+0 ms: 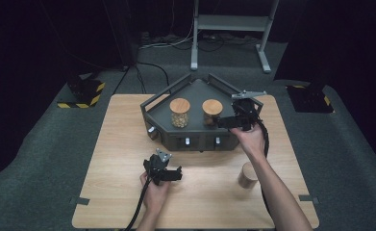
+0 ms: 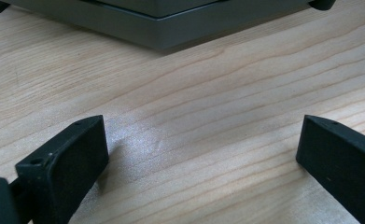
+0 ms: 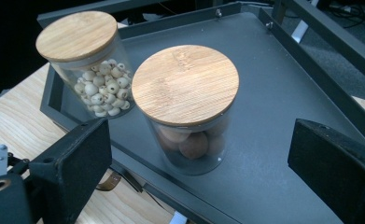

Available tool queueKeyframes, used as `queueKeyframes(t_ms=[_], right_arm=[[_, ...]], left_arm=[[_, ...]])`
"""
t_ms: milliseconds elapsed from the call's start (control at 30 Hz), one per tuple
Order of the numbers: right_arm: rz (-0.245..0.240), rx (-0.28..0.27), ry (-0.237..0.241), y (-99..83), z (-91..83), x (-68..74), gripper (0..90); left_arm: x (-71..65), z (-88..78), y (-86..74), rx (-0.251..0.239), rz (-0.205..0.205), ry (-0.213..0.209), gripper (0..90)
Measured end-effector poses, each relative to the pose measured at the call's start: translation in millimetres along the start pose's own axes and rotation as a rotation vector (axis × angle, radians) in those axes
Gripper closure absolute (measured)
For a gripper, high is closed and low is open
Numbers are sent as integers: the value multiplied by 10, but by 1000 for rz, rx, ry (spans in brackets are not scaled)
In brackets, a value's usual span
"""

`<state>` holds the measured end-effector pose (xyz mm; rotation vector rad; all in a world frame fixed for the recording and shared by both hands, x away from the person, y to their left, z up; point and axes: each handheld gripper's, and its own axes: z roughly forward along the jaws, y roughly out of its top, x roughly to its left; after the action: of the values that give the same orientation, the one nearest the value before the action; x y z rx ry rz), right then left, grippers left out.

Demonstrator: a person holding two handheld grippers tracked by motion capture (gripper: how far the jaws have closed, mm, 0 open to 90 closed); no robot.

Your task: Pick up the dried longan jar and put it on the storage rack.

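Black pads of right gripper (image 3: pixel 196 168) spread wide, empty, flanking jar of brown balls (image 3: pixel 188 112) straight ahead, upright on grey tray (image 3: pixel 283 93). Bead jar (image 3: pixel 89 65) just beyond. Left gripper (image 1: pixel 169 174) open, idle, well apart.

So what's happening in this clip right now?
A person works at a wooden table with two handheld grippers. The right gripper is open, its jaws on either side of the jar of brown balls on the grey tray, not gripping it. A jar of pale beads stands beside it. The left gripper rests open over bare tabletop. A third jar sits on the table.
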<state>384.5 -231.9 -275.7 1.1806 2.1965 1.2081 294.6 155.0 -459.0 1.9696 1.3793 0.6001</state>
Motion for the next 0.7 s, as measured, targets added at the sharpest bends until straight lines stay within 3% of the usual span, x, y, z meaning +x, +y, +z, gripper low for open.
queueKeyframes(t_ms=[300, 700], right_arm=[[-6, -26, -4, -123, -119, -15, 56], [23, -46, 1, -305, -237, -120, 55]], left_arm=[[0, -1, 1, 1, 1, 0, 22], [0, -1, 1, 1, 1, 0, 22]])
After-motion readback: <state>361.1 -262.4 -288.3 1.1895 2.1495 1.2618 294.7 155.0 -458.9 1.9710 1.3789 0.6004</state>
